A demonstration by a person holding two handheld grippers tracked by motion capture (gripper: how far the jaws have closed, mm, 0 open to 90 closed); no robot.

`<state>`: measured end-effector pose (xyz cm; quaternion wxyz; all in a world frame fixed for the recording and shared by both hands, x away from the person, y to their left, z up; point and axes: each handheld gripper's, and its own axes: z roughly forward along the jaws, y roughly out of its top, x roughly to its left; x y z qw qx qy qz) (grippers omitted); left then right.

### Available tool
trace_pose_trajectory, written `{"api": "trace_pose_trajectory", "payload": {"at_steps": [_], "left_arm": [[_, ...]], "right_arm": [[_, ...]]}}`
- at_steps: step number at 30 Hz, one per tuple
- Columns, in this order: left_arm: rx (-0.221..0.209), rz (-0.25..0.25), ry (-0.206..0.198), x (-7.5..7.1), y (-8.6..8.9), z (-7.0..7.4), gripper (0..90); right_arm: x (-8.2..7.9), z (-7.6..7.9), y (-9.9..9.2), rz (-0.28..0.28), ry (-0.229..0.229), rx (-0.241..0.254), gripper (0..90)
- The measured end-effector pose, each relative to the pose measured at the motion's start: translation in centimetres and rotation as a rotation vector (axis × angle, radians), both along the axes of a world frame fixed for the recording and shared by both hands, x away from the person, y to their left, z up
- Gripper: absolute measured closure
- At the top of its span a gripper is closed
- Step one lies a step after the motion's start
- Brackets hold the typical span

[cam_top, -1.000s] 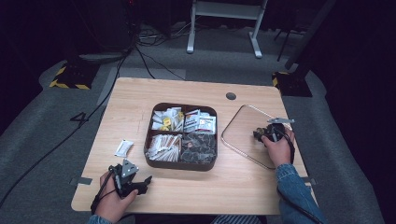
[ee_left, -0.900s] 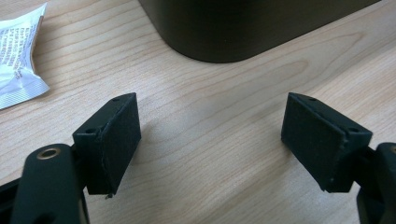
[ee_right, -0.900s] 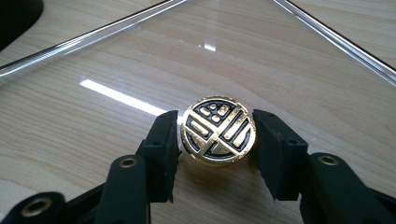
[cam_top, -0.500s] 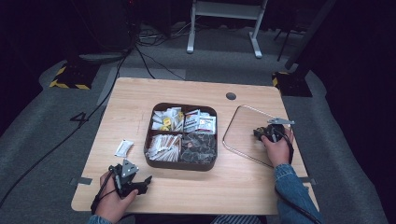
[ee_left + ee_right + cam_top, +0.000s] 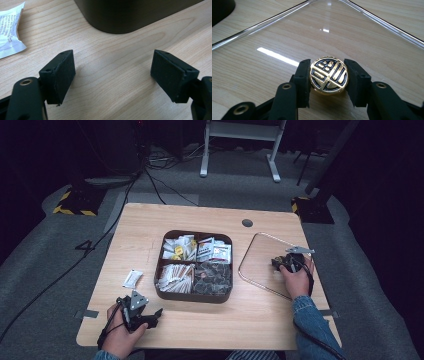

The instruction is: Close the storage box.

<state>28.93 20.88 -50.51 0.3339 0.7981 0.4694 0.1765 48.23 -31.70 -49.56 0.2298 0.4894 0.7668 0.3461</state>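
On the right of the table [image 5: 150, 220], a glass lid [image 5: 260, 255] lies flat beside the box [image 5: 161, 290]. Its gold-and-black knob [image 5: 329, 76] is clamped between the 2 jaws of the right gripper [image 5: 286, 264]; the jaws have just been closing, and the pads are now seen pressed on either side of the knob. The knob is judged to be taken because it is the lid's only handle, the pane being too flat and smooth to be gripped at the rim. The lid is not yet lifted: its pane rests on the wood.

The right hand [image 5: 296, 281] is laid over the lid's near edge, forearm running in from below, gripper pointed low and nearly level along the glass.

Near the front left corner, the left gripper [image 5: 150, 319] is held low over bare wood, jaws wide apart with nothing between them, aimed toward the box wall. A sachet [image 5: 132, 278] lies loose just left of the box, apart from it. The box holds 4 compartments filled with sachets and is uncovered, so the lid is presumably meant for it.
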Motion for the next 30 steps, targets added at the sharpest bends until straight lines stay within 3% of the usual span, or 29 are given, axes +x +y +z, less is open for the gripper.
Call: {"api": "trace_pose_trajectory", "payload": {"at_steps": [7, 19, 30], "left_arm": [[0.0, 0.001, -0.002, 0.0, 0.0, 0.0, 20.3], [0.001, 0.003, -0.002, 0.1, 0.0, 0.0, 20.3], [0.001, 0.004, -0.002, 0.1, 0.0, 0.0, 20.3]], "right_arm": [[-0.2, 0.8, -0.1, 0.001, -0.01, 0.013, 58.9], [-1.0, 4.2, 0.1, 0.026, -0.051, 0.041, 58.9], [-2.1, 7.5, 1.6, 0.073, -0.067, 0.057, 58.9]]}}
